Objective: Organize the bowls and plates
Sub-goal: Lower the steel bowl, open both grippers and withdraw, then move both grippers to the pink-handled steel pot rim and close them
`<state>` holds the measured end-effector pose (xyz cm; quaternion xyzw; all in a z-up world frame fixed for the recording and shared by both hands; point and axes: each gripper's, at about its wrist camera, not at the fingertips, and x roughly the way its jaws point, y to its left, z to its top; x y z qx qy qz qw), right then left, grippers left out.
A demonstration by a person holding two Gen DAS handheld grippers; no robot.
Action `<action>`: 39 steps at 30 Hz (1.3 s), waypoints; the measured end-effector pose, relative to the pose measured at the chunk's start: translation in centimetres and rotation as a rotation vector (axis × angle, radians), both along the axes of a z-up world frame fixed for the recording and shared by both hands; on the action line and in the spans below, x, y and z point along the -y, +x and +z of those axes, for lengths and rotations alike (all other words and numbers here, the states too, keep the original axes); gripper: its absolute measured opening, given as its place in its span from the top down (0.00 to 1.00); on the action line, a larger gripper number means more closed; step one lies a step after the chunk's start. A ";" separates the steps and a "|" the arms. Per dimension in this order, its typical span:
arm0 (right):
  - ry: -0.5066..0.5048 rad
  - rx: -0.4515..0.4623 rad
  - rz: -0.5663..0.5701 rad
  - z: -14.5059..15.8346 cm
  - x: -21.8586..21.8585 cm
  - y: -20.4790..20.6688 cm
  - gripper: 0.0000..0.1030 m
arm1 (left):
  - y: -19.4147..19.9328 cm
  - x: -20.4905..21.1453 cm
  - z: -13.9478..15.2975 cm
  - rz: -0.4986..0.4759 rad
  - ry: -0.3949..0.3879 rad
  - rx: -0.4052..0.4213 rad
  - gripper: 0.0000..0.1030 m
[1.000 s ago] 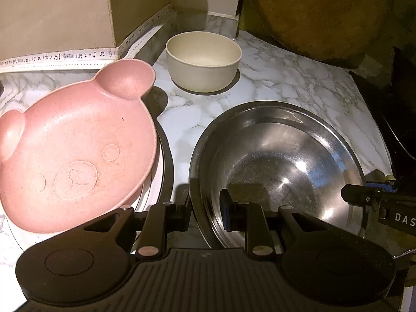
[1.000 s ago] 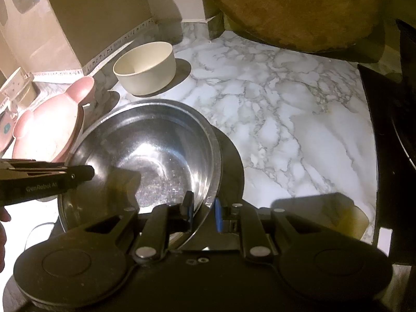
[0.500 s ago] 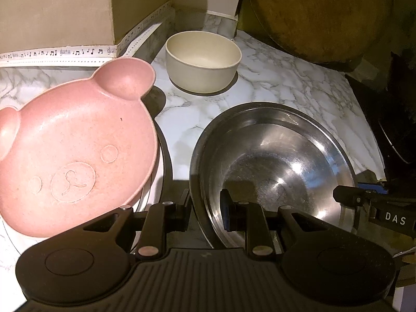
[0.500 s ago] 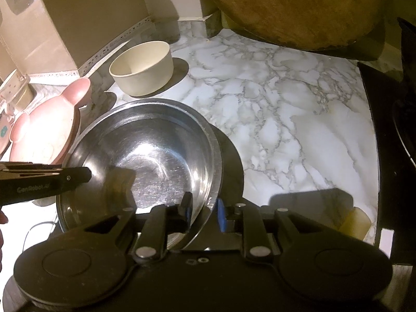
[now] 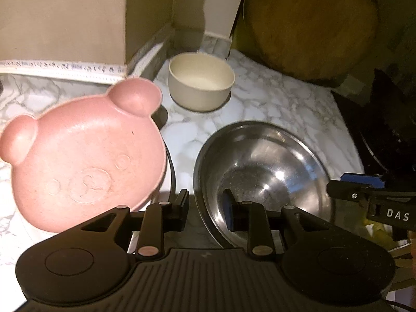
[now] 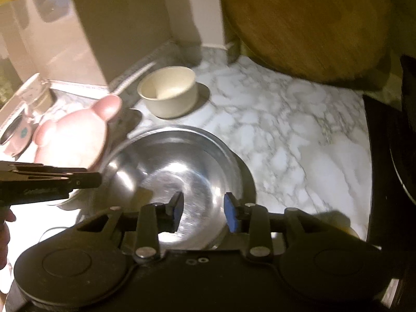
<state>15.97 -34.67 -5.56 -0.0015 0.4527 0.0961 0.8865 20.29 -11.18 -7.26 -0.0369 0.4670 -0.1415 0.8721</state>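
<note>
Your left hand-held gripper (image 5: 205, 209): jaws just opening, astride steel bowl (image 5: 262, 166) near rim, pads clear | your right hand-held gripper (image 6: 202, 214): jaws just opening, nothing gripped, bowl beneath | steel bowl on marble desk (image 5: 280, 104) | pink bear dish (image 5: 83, 153) left | cream bowl (image 5: 201, 88) behind.

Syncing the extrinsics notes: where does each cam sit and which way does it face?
Left wrist: on the left gripper, angled down over the counter at the steel bowl rim, between its parted fingers, and the pink bear plate; the right gripper's tip shows at right.
Right wrist: on the right gripper, angled down over the steel bowl; its fingers have just opened off the rim; the left gripper and a hand show at left.
Shared: bowl, plate, cream bowl, round board.
</note>
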 end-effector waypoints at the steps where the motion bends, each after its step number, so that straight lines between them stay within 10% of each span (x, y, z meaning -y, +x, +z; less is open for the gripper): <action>1: 0.003 0.004 0.013 0.3 -0.4 -0.1 0.65 | -0.2 -0.2 0.4 0.003 -0.005 0.006 0.74; 6: 0.025 0.026 0.085 1.7 -2.7 -0.1 0.61 | -1.1 -2.2 2.3 0.042 -0.043 0.024 0.72; 10: 0.042 0.051 0.162 2.9 -5.2 0.0 0.56 | -2.2 -4.4 3.7 0.109 -0.049 0.065 0.33; 39: 0.086 0.090 0.647 6.1 -28.9 4.7 0.30 | -5.4 -24.7 8.6 0.558 0.031 0.196 0.23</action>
